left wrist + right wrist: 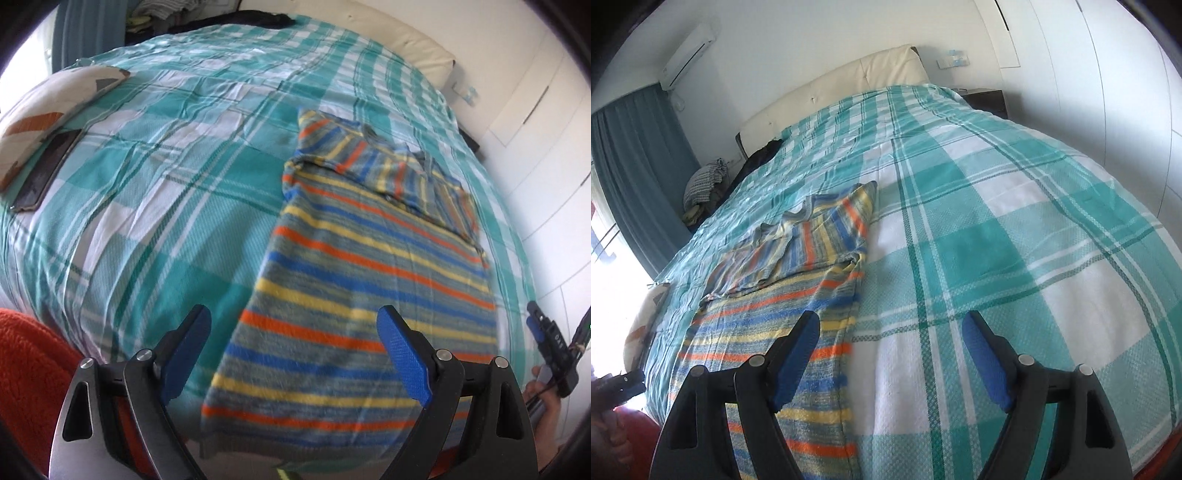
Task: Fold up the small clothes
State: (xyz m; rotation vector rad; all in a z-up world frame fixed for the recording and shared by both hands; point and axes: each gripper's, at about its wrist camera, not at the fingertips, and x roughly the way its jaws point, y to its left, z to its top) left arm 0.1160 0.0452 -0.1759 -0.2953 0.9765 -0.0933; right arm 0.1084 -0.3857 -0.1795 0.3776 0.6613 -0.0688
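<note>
A small striped shirt, grey with blue, orange and yellow bands, lies flat on the teal checked bedspread, its sleeves folded in over the upper part. My left gripper is open and empty, hovering above the shirt's near hem. In the right wrist view the same shirt lies to the left. My right gripper is open and empty, above the shirt's right edge and the bedspread. The right gripper also shows at the edge of the left wrist view.
A patterned cushion and a dark flat object lie at the left of the bed. A cream headboard is at the far end. White wardrobe doors stand on the right. A pile of clothes sits by the curtain.
</note>
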